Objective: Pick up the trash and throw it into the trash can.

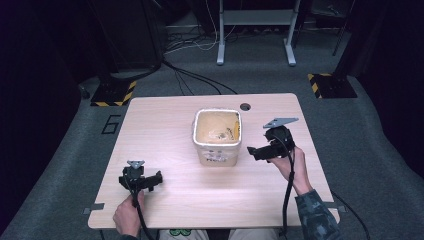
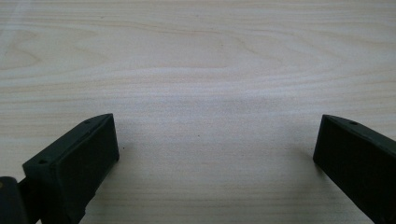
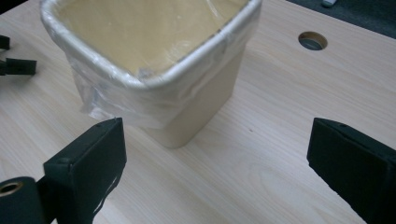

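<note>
A: Where's the bin sitting?

B: In the high view the beige bin [image 1: 217,136] stands upright just above the middle of the frame, on the pale wooden desk [image 1: 165,125]. A clear plastic liner [image 3: 140,100] is folded over its rim, and a few small scraps lie on its bottom – too small to name.

A: And the right hand-held gripper?

B: The right hand-held gripper [image 1: 253,151] is at the centre right of the high view, just beside the bin's right wall but apart from it, held by the person's hand [image 1: 291,165] coming up from the lower right. In the right gripper view its two black jaws rise from the lower corners, spread wide, with nothing between them but bare desk; the bin fills the upper left of that frame, a corner of it pointing toward the jaws.

A: The left one?

B: The left hand-held gripper [image 1: 150,181] sits in the lower left of the high view, well apart from the bin. In the left gripper view its jaws also stand wide apart, empty, over plain wood grain.

A: Anything else on the desk?

B: A round cable hole [image 1: 245,106] near the far edge – upper centre in the high view, upper right in the right gripper view
</note>
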The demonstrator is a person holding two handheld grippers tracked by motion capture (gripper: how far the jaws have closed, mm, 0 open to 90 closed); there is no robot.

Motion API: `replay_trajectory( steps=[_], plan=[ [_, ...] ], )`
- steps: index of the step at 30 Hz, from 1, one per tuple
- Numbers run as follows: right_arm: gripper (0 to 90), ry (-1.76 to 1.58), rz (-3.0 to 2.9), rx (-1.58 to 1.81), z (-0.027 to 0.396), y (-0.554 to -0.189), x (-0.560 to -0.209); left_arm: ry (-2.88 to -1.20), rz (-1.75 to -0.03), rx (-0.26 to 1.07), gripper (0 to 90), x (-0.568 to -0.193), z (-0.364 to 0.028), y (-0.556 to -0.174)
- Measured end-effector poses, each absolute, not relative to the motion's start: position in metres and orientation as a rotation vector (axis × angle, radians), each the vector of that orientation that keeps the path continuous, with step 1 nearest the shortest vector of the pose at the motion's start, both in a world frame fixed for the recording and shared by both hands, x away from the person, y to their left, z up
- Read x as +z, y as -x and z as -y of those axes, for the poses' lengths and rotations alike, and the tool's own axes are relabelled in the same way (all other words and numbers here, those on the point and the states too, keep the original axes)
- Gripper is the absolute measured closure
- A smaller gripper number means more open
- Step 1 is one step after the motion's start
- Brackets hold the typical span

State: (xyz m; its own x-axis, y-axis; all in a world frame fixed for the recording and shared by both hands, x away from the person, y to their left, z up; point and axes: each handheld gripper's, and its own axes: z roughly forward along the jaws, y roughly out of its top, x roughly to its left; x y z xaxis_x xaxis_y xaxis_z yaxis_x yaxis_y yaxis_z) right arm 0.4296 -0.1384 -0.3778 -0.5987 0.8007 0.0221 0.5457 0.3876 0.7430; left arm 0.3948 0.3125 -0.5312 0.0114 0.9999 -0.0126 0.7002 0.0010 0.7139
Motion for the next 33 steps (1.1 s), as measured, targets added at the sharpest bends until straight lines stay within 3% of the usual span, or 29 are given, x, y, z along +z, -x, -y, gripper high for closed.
replay_trajectory(
  steps=[14, 26, 33],
  plan=[
    [5.6, -1.257, -2.214, 1.008, 0.173, -0.413, -0.417, -1.754, -1.743, 0.719, 0.0, -0.531, -0.312, -0.395],
    [5.5, -1.420, -2.200, 0.934, 0.210, -0.393, -0.496, -1.754, -1.743, 0.719, 0.0, -0.531, -0.312, -0.395],
    [3.4, -1.406, -2.145, 0.900, 0.216, -0.385, -0.520, -1.754, -1.743, 0.719, 0.0, -0.531, -0.312, -0.395]
  ],
)
